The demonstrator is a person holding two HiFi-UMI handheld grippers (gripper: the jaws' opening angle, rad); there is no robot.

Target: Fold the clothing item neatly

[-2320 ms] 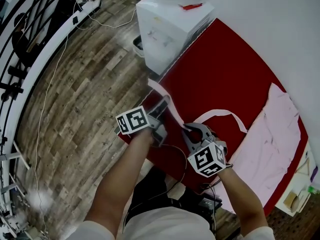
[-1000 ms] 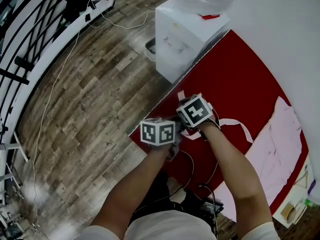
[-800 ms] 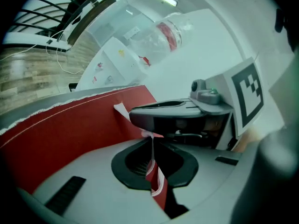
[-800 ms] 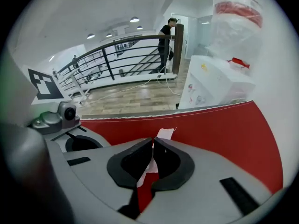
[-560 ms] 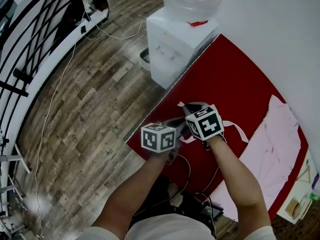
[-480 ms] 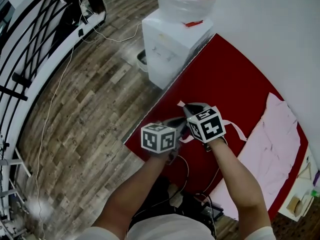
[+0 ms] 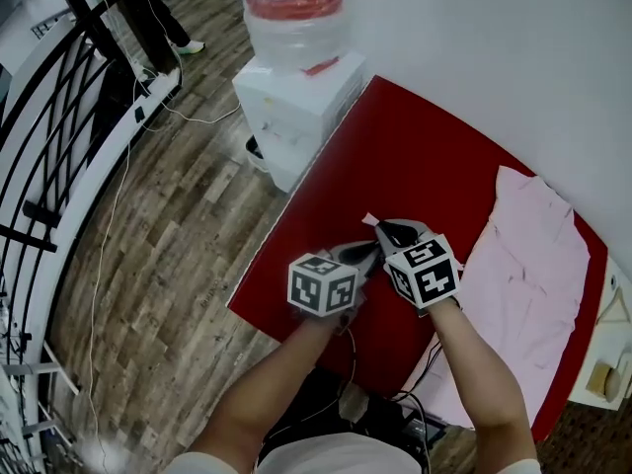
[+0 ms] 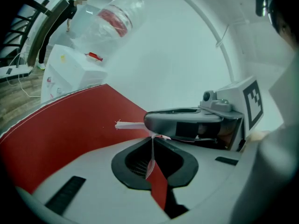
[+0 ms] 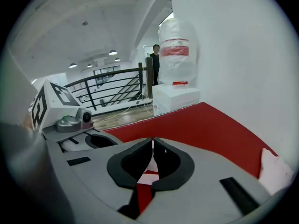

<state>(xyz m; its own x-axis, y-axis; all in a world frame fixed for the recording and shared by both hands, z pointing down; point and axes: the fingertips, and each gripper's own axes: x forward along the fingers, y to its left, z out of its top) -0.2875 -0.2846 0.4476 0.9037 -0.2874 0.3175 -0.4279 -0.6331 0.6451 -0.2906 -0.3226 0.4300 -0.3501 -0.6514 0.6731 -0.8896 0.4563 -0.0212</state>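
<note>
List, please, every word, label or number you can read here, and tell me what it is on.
No text is legible anywhere.
Water bottle: red label band, print too blurred.
Water dispenser: small marks, too small to read.
Left gripper and right gripper cubes: square patterns, no letters.

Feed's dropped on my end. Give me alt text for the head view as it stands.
The left gripper and right gripper meet over a red table, both shut on a thin pink strap. The pink garment lies spread at the table's right; a water dispenser stands by its far corner.
</note>
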